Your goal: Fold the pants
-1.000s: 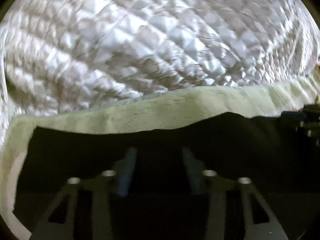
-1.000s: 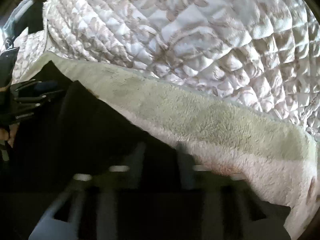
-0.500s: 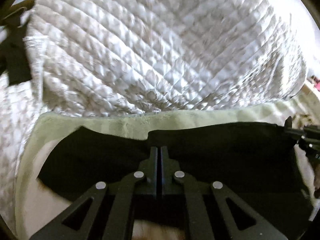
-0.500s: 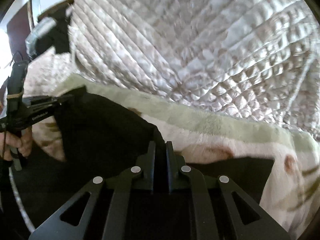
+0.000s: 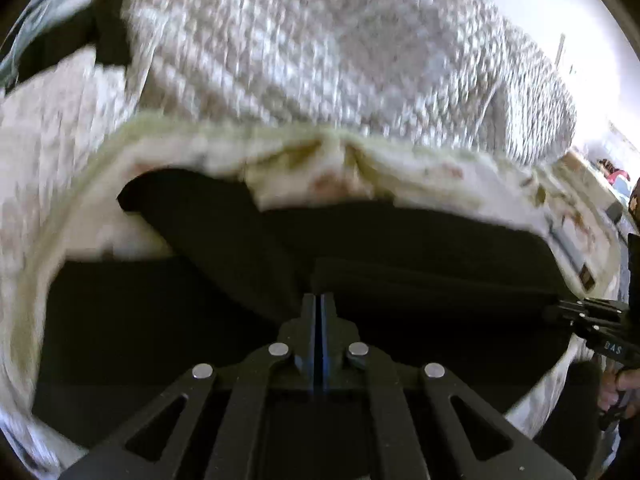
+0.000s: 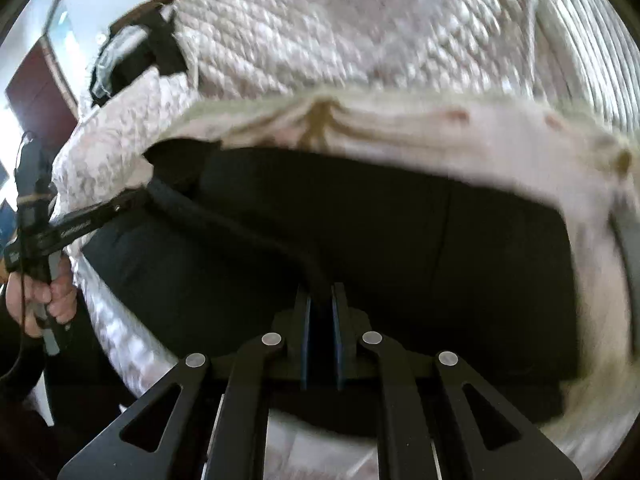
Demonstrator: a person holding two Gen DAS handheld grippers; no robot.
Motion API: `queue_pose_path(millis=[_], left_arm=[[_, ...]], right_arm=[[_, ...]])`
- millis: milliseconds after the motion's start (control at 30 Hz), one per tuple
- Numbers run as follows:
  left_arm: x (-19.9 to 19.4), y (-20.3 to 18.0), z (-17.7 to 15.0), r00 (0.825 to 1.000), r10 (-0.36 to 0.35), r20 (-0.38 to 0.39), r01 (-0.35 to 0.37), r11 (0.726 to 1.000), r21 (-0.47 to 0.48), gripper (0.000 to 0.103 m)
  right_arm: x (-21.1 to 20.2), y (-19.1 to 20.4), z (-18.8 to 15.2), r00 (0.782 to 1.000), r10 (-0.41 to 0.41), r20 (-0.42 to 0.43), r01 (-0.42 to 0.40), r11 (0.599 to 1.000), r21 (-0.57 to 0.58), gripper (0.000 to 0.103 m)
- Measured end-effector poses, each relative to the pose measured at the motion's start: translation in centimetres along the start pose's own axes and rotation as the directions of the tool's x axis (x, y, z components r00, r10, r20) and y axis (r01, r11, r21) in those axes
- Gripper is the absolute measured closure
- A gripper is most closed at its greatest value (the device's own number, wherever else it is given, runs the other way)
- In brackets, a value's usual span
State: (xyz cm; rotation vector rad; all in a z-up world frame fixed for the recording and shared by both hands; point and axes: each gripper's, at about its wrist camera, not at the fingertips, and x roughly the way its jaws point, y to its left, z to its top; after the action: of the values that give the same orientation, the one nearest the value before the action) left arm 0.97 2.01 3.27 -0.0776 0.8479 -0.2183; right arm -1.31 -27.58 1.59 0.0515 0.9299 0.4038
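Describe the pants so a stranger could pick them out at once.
Start at the white quilted cover across the back, then drop to the pale fleece blanket below it. The pants lie on that blanket, pinched by the left gripper and right gripper: the only black cloth among pale bedding.

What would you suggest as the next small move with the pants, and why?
Probably carry the held edge forward over the rest of the pants and lay it down. Both the left gripper and the right gripper are shut on black fabric, the edge is lifted between them, and more of the pants lies flat ahead on the blanket.
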Motion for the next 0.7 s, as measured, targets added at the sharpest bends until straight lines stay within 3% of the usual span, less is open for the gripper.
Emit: queue_pose_path(millis=[133, 300, 367, 467, 533, 700], left_arm=[[0.5, 0.4, -2.7, 0.998, 0.018, -0.060, -0.019, 1.000, -0.022, 0.100], [-1.6, 1.2, -3.3, 0.998, 0.051, -0.042, -0.053, 0.998, -0.043, 0.100], [-2.5, 1.7, -2.7, 0.998, 0.064, -0.020, -0.065, 0.996, -0.057, 0.099], [-2.6, 2.1, -1.3, 0.997, 0.083, 0.002, -0.083, 0.994, -0.068, 0.083], [-2.2, 2.3, -0.4, 0.996, 0.093, 0.011, -0.092, 0.993, -0.072, 0.061], [-0.3, 1.7, 1.7, 0.995, 0.097, 0.014, -0.096, 0.993, -0.063, 0.056]], right_arm=[[-0.1, -0.6, -2.0, 1.000, 0.023, 0.015, -0.024, 0.996, 0.085, 0.091], [-1.7, -0.4, -2.6, 0.999, 0.031, 0.028, -0.034, 0.993, 0.114, 0.075], [-2.7, -0.7, -3.2, 0.998, 0.038, 0.040, -0.043, 0.989, 0.139, 0.074], [-4.0, -2.3, -4.1, 0.998, 0.009, 0.062, -0.023, 0.974, 0.227, 0.069], [-4.6, -3.6, -4.7, 0.997, -0.009, 0.078, -0.013, 0.959, 0.281, 0.060], [-5.3, -7.0, -5.2, 0.993, -0.052, 0.104, 0.003, 0.904, 0.428, 0.058]])
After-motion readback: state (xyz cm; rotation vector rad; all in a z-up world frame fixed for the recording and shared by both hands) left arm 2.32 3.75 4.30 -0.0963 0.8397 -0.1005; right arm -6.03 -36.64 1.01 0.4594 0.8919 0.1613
